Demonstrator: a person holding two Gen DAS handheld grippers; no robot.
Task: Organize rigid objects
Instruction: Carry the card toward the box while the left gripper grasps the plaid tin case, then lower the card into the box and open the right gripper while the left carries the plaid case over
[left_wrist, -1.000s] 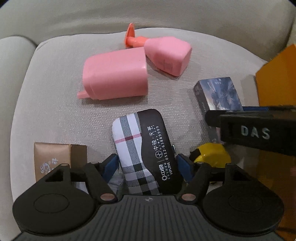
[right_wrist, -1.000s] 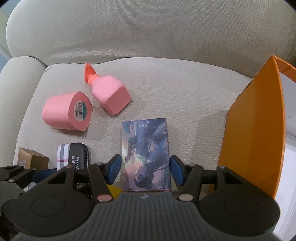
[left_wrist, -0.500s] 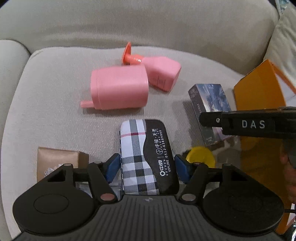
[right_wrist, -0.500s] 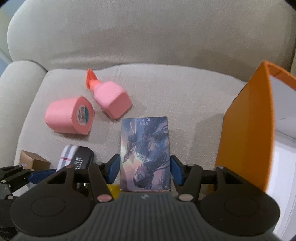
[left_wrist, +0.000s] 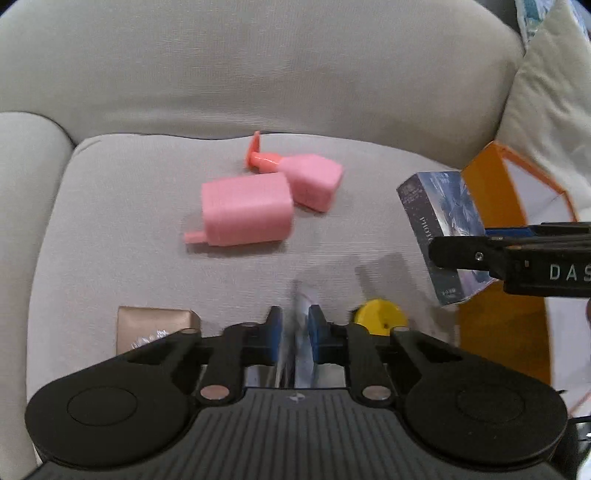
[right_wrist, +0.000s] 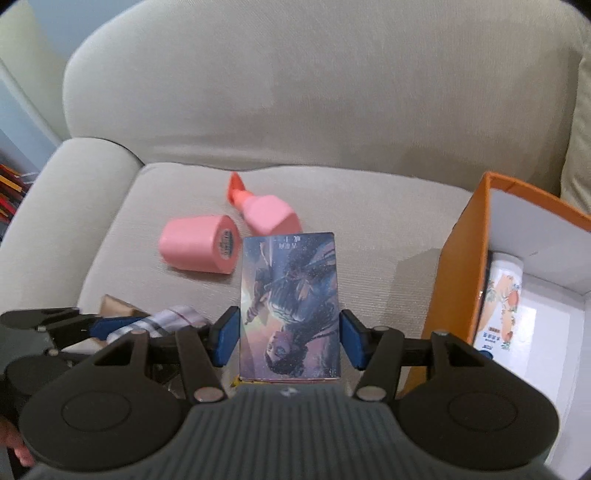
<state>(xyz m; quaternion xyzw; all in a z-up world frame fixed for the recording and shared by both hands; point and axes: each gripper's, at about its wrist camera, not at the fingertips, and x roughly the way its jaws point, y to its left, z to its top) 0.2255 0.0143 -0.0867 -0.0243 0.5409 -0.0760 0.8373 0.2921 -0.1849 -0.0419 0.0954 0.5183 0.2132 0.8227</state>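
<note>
The sofa seat (right_wrist: 369, 206) is soft and yielding, so anything pressed against it will sink rather than brace. The open orange box (right_wrist: 454, 266) at its right edge looks like stiff card, probably the place to put things. Two pink plastic bottles (left_wrist: 247, 214) lie on the cushion, light, smooth and liable to roll, so they are best gripped across the flat body. The right gripper (right_wrist: 289, 334) is clamped across the width of a rigid picture box (right_wrist: 291, 302), lifted clear of the seat. The left gripper (left_wrist: 295, 328) has just been closing and pinches a blurred plaid case (right_wrist: 173, 318) edge-on, a narrow, slippery hold.
</note>
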